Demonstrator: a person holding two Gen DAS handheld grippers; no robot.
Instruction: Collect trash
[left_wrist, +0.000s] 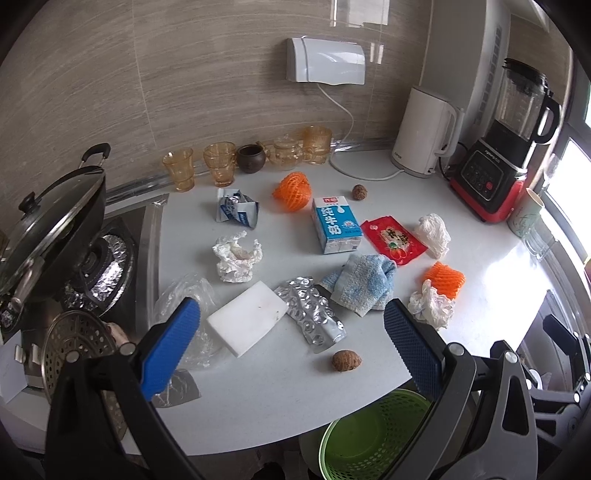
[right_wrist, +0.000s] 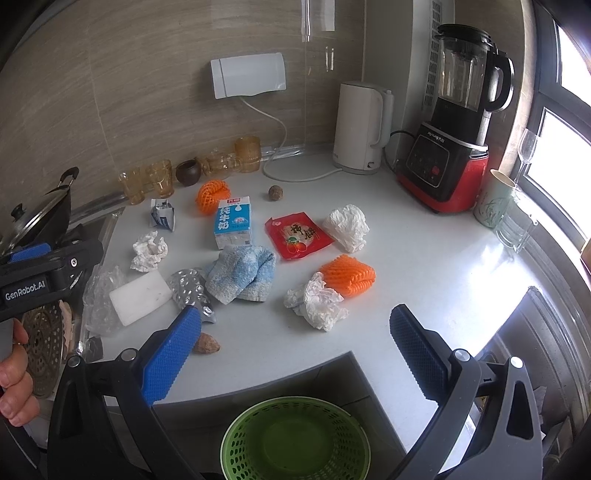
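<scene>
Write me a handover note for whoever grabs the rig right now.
Left gripper: open, empty, above the counter's near edge.
Right gripper: open, empty, likewise.
Green basket: on the floor below the counter edge, looks empty.
Nothing collected yet.
Still on the counter: milk carton, red wrapper, two orange foam nets, crumpled paper wads, blister pack, flattened blue carton, clear plastic, two nut shells.
The blue cloth and white sponge may not be trash; check.
</scene>
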